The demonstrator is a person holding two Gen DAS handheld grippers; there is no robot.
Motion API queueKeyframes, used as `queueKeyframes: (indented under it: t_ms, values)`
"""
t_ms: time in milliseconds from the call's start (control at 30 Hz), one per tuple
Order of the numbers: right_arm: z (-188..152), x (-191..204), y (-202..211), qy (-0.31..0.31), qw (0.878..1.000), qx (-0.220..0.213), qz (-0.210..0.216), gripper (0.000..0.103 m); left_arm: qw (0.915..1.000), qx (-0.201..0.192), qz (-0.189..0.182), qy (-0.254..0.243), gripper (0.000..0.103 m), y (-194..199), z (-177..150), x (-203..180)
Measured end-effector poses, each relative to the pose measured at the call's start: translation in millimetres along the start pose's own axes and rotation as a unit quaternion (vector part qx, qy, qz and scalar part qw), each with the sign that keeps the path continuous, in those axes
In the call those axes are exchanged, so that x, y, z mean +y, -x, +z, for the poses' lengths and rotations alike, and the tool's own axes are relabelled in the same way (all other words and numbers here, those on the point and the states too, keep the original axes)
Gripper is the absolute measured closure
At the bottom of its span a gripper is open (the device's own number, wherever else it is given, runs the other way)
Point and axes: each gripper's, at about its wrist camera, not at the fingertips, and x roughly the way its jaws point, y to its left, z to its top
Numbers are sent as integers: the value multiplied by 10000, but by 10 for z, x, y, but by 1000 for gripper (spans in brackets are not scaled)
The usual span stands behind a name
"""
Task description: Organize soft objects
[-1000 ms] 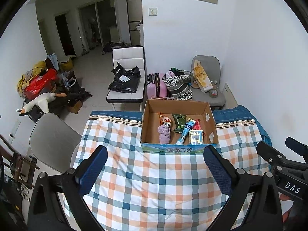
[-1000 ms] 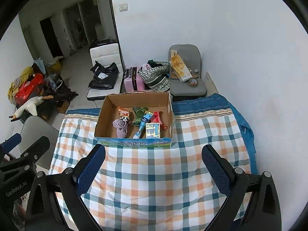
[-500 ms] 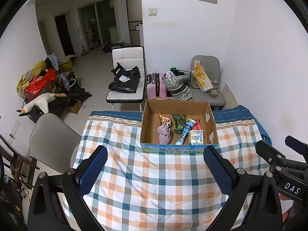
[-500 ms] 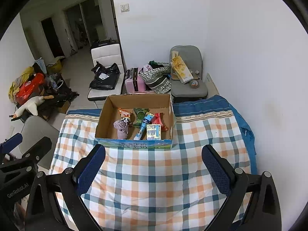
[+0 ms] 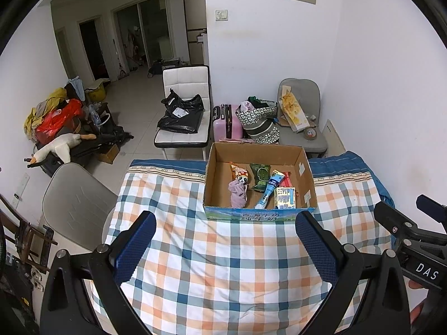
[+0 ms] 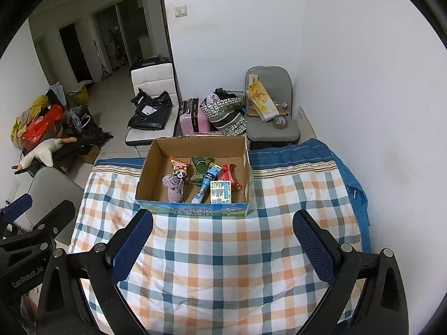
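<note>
Near: left gripper (image 5: 225,231) and right gripper (image 6: 222,229) both wide open, holding nothing, above the checked cloth desk (image 6: 223,251). Farther ahead: brown cardboard box (image 5: 304,167) with soft purple plush toy (image 5: 238,192) inside, lying lengthwise front to back, slightly nearer the left gripper.

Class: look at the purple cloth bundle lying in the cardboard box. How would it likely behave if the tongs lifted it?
The purple bundle looks crumpled and folded, so probably floppy: it would sag or unfurl. Being cloth, it is likely light and not fragile. Lying slumped on the box floor, it seems unlikely to roll.
</note>
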Motion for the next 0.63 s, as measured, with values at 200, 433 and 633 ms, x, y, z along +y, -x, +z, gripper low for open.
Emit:
queueKeyframes:
  t_ms: [200,433,633]
  values:
    - [-8,-13,-1,7,10000,-12,-10,1,10000,-13,-20,-21,1,-12,0,3]
    - [1,-27,-6,-14,10000,-46,-5,1,10000,-5,-23,-25,1,-25,6,7]
    - [-7,-49,3,-25,10000,-71,-15,1,10000,-15,-41,-27,1,-37,30,11]
